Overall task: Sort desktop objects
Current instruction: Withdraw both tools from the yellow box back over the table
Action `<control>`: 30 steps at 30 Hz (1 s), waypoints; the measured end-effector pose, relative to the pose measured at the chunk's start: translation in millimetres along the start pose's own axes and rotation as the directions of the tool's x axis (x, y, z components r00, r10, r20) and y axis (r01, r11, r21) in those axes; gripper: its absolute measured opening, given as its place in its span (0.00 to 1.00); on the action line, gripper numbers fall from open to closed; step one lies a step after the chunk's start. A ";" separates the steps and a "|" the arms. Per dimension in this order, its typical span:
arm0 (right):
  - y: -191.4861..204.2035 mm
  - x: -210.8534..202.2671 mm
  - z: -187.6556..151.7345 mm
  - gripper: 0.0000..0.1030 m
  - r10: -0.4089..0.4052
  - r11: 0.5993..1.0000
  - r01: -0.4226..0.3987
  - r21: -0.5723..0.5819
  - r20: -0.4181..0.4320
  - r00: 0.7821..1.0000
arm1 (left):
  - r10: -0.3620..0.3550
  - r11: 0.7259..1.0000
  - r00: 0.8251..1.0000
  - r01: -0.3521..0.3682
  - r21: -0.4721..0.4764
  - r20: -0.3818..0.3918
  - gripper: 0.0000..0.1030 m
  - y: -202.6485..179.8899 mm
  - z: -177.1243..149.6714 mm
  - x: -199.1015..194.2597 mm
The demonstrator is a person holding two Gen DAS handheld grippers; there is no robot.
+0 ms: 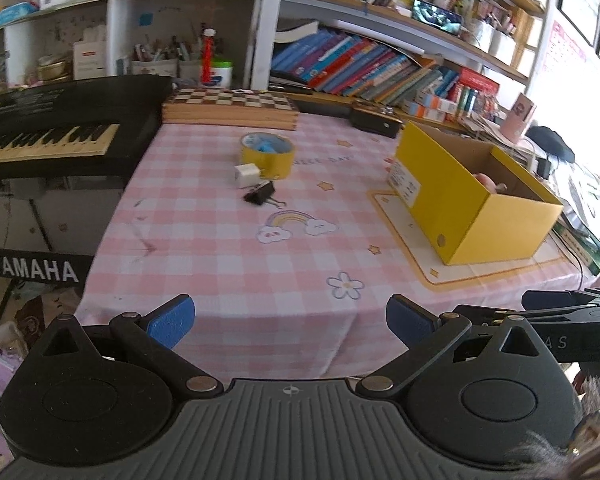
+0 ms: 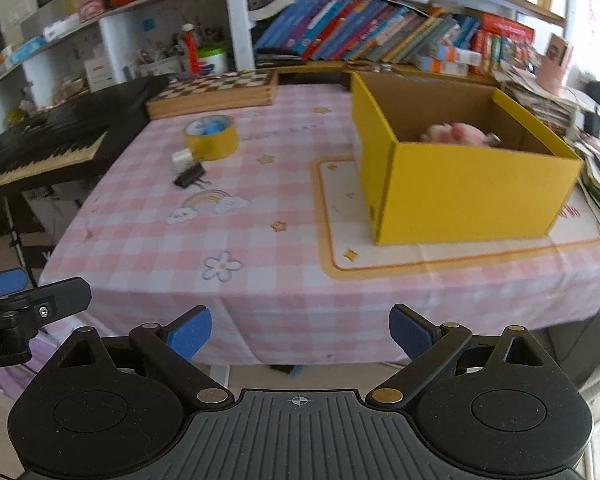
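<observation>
Both hand-held grippers [image 1: 291,322] [image 2: 300,330] agape before pink checked tablecloth [image 1: 220,264], bookshelves [image 1: 380,64] behind, yellow box [image 2: 460,184] perhaps holding something pink.

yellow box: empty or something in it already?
Not empty. The yellow box is open-topped and a pink soft-looking item lies inside near the far wall; too blurred to identify. The rest of its floor is hidden.

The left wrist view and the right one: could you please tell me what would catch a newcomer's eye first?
The open yellow cardboard box on the right side of the pink checked tablecloth stands out, with something pink inside. Left of it lie a yellow tape roll, a white charger plug and a black binder clip, clustered together.
</observation>
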State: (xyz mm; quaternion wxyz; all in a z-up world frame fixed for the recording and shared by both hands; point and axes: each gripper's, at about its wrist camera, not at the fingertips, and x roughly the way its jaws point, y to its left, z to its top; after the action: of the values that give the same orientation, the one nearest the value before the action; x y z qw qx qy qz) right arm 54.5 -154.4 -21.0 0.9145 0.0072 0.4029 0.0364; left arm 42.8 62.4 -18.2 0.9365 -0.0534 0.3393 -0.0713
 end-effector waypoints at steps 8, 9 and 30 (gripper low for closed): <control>17.1 12.3 8.8 0.95 0.040 0.996 -0.041 -0.083 -0.014 0.999 | 0.031 0.998 0.999 -0.032 -0.050 -0.005 1.00 12.2 0.0 6.8; 17.8 14.7 10.2 0.95 0.043 0.995 -0.045 -0.090 -0.017 0.999 | 0.035 0.998 0.999 -0.035 -0.054 -0.006 1.00 13.0 0.5 8.6; 13.4 93.2 76.8 0.95 0.127 0.977 -0.136 -0.164 -0.067 0.990 | 0.092 0.993 0.994 -0.095 -0.073 -0.051 1.00 12.7 51.1 85.9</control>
State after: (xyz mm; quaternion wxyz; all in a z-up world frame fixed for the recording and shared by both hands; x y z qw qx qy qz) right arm 173.0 -133.0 -37.2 0.8958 -0.0441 0.4225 0.1309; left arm 142.2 62.9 -35.0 0.9277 -0.0708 0.3662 -0.0159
